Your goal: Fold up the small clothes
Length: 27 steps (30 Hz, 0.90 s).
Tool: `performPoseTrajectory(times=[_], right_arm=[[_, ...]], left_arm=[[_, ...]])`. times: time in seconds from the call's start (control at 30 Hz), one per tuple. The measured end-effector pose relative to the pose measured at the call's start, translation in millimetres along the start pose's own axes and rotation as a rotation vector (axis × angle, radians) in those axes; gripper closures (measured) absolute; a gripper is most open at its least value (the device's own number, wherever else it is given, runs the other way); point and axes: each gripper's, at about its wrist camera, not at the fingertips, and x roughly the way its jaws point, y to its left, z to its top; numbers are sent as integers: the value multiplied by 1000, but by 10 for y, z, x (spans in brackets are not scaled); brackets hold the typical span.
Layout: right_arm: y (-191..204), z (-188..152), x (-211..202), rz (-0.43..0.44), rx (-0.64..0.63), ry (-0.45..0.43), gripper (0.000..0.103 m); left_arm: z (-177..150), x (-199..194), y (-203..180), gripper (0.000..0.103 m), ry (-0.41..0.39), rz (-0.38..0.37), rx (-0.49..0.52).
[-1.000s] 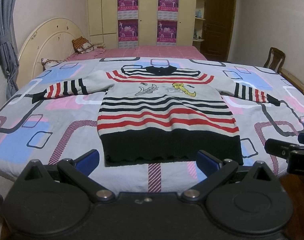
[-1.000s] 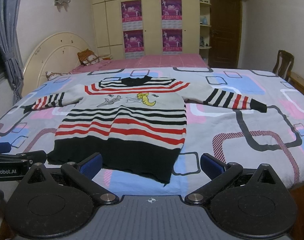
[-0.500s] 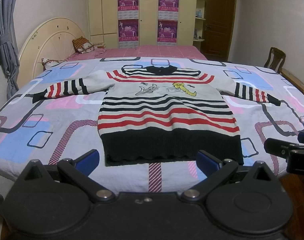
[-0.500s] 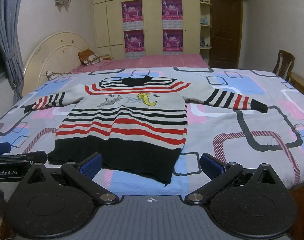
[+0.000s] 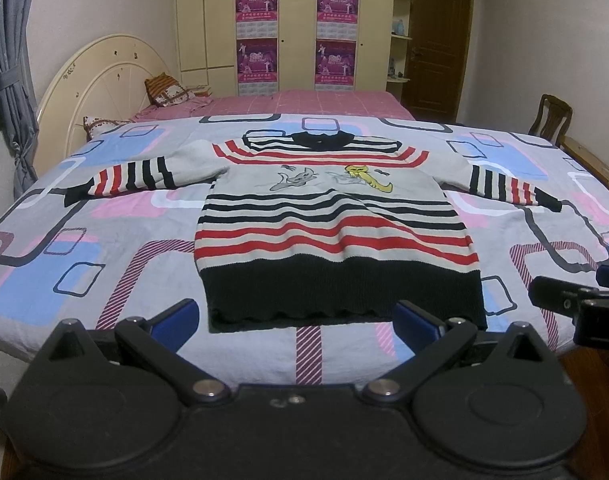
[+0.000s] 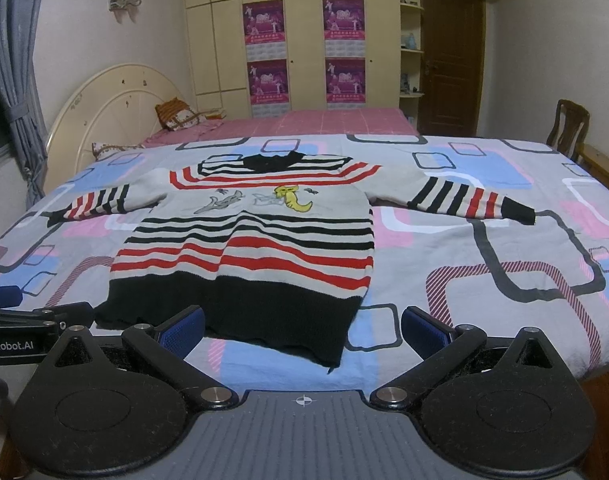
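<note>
- A striped sweater point(image 5: 336, 236) is laid flat, sleeves spread, on a patterned bed point(image 5: 104, 248).
- The left gripper point(image 5: 294, 320) and right gripper point(image 6: 302, 326) are held wide apart, empty, at the hem.

Each black gripper point(image 5: 296, 316) point(image 6: 302, 326) has blue pads point(image 5: 172, 316) and silver pivot screws point(image 6: 218, 394).

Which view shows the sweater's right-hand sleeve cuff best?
The right wrist view: the sleeve cuff lies well inside the frame, its whole black end clear against the bedspread. In the left wrist view the same cuff sits far out toward the edge, smaller and more foreshortened.
</note>
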Motion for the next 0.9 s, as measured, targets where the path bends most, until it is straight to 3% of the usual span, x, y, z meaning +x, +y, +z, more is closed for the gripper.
performPoseTrajectory(times=[0.9], right_arm=[[-42, 97, 158, -24, 12, 6, 0]], left_arm=[[84, 131, -23, 0, 11, -20, 16]])
